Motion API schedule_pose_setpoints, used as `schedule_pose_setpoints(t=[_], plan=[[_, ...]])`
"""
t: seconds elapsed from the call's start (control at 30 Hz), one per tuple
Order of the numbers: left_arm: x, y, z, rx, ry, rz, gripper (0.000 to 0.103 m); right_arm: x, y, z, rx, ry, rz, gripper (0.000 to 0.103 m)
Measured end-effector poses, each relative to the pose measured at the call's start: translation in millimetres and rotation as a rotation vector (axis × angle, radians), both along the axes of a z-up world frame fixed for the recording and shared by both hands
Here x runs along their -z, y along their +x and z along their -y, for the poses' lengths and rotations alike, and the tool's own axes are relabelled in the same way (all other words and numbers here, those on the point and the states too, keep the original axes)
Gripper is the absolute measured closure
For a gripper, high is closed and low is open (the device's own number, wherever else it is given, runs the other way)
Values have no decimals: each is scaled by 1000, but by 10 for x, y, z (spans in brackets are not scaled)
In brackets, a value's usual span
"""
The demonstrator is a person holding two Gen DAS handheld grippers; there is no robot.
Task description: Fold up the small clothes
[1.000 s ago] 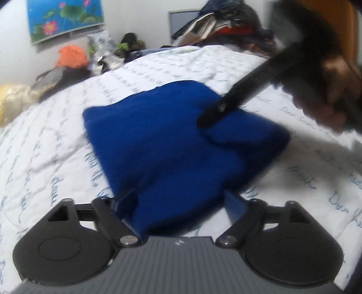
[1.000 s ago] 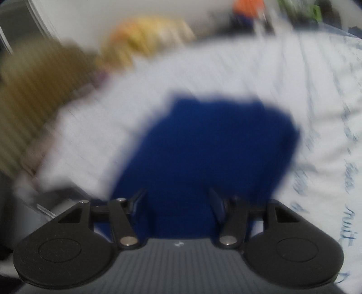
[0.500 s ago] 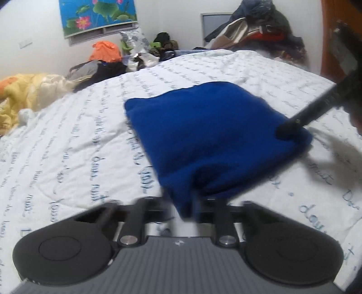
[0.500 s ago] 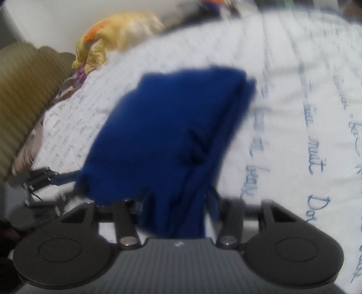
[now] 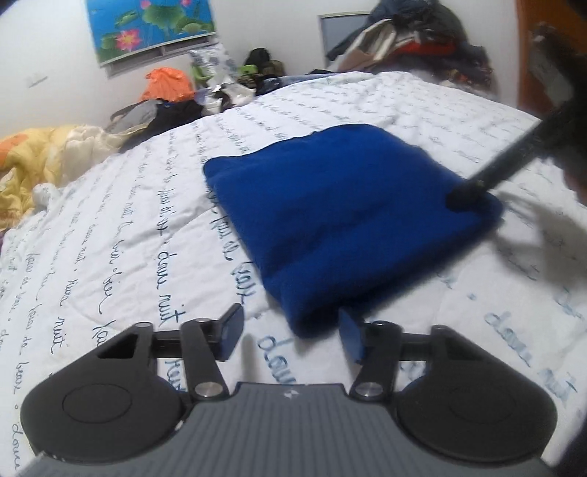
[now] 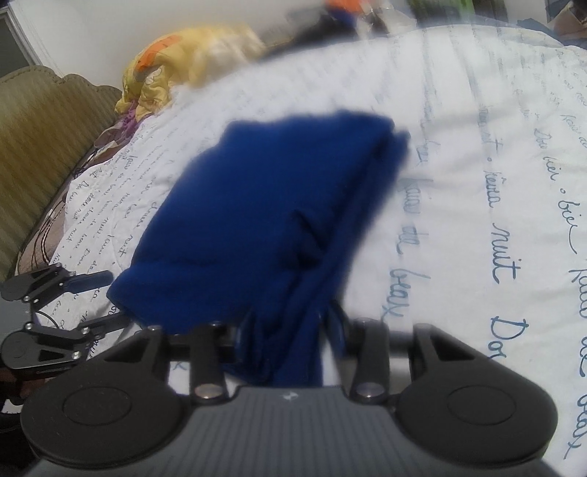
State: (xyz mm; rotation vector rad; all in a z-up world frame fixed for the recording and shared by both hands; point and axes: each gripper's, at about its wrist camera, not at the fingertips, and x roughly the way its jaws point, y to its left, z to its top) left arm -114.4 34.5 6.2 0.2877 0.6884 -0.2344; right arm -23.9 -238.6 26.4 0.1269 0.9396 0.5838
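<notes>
A folded blue fleece garment [image 5: 348,205] lies on the white bedspread [image 5: 128,227] with script writing. My left gripper [image 5: 291,332] is open and empty at the garment's near corner, just off the cloth. My right gripper [image 6: 290,326] is shut on the garment's near edge [image 6: 290,352]; cloth bunches between its fingers. In the left wrist view the right gripper's finger [image 5: 491,172] rests on the garment's right corner. The left gripper [image 6: 88,297] shows open at the left of the right wrist view, beside the garment [image 6: 268,209].
Piles of clothes and bags [image 5: 411,40] lie at the bed's far side under a lotus poster [image 5: 150,25]. A yellow quilt [image 5: 40,157] is bunched at the left. An olive headboard or sofa [image 6: 40,146] stands left in the right wrist view.
My left gripper let go of the garment's near corner and opened, drawing back a little. My right gripper stays shut on the cloth at the right edge.
</notes>
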Motion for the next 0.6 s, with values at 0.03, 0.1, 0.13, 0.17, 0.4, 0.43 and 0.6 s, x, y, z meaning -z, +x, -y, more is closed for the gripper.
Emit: schedule_pose_setpoints(t=[0.03,0.1,0.13,0.17,0.4,0.43,0.6], plan=[[9,37,-22,-9,-19,-4,71,1,1,2,-2,0,0,62],[-24,65,-56,-16,-61,-20,89,4,5,11,-10,0,1,62],[-61,28,-70,-34,-57,5,91,5,7,16,-15,0,1,62],[-107,-25,-99,-55,-55,40,91,4,10,22,-20,-1,0,62],[10,-114,-132,-109,-48,15,91,11,-11,25,-47,-9,23,62],[-43,-152,-134,-87,-85,11,90,-4,4,27,-52,-13,16,62],[-314,-297,-141,42,-185,88,25,-404,215,74,35,-4,89,59]])
